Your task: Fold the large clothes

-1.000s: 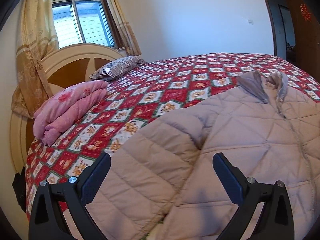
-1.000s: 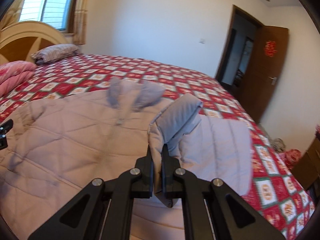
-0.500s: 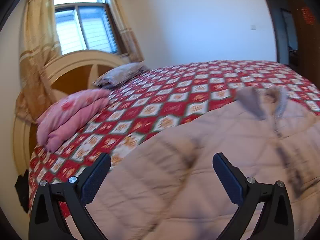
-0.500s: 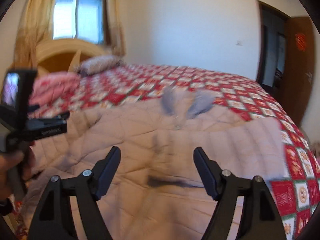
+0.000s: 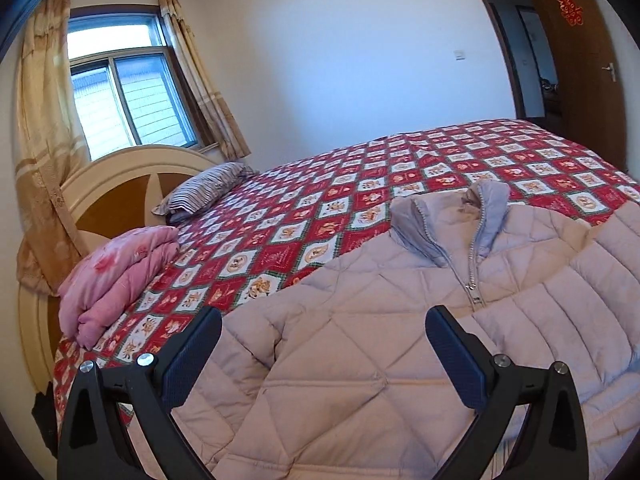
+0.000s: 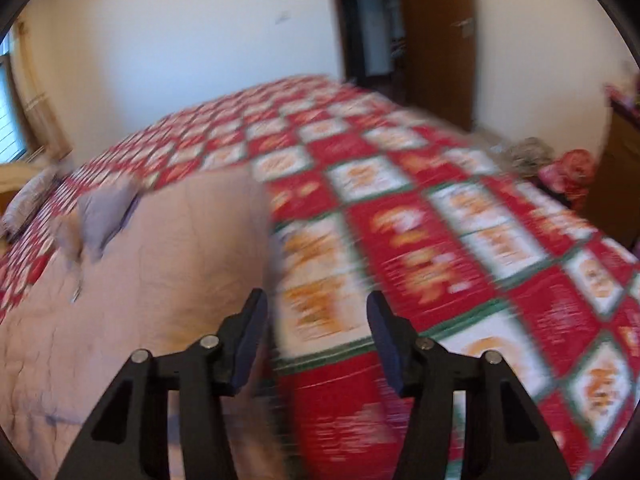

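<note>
A big bed (image 5: 420,160) with a red and white checked cover is filling the room, with a window (image 5: 128,104) and yellow curtains far off on the left and a brown door (image 5: 576,64) far on the right. A striped pillow (image 5: 204,196) and a folded pink blanket (image 5: 116,276) are sitting at the left end, out of the way, so the middle is free for folding.

The puffy pink jacket (image 5: 360,352) is lying flat on the near side of the bed, front up, with its grey collar (image 5: 488,204) pointing to the far side and its zipper (image 5: 472,276) partly done up. One sleeve is lying folded across the front on the right.

The left gripper (image 5: 324,352) is hanging just over the jacket's left side with its jaws wide apart, holding nothing. It looks ready to take hold of the left sleeve.

The right gripper (image 6: 316,340) is also wide apart and holding nothing. Its picture is blurry. It is pointing at the jacket's right edge (image 6: 256,264) and the bare cover next to it.
</note>
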### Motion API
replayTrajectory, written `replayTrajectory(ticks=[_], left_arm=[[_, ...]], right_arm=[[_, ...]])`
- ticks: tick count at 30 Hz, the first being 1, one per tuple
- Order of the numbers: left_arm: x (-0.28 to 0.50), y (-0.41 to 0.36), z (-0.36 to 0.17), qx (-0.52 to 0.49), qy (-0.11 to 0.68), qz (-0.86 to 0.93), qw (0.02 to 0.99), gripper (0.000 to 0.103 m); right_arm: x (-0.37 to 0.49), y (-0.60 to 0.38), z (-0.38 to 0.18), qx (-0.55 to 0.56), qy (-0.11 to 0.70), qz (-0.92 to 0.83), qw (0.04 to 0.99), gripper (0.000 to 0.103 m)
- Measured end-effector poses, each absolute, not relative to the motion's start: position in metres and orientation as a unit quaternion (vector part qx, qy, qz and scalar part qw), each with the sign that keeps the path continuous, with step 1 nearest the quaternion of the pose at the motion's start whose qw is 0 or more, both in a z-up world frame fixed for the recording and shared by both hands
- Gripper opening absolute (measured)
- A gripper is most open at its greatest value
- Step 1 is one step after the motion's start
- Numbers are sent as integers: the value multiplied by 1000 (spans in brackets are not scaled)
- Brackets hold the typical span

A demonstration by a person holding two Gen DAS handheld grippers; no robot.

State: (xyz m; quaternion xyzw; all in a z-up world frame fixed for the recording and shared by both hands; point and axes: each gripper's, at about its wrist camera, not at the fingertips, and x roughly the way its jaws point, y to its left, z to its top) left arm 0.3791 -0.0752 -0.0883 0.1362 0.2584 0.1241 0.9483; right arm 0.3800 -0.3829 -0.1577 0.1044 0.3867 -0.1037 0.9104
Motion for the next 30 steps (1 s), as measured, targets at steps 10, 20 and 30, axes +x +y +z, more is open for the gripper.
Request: replayTrajectory(ticks=[10,20,30], left_arm=[[399,-87,-104,149,253,151,944,102],[446,-110,-169,206,297,157,919,102],[459,-91,-203,157,359,131,911,102]], right_arm=[[360,-333,-148,-15,396,-63,916,54],[405,-349,-134,93,343,-33,934,44],[424,-316,-197,21,404,-34,914,44]])
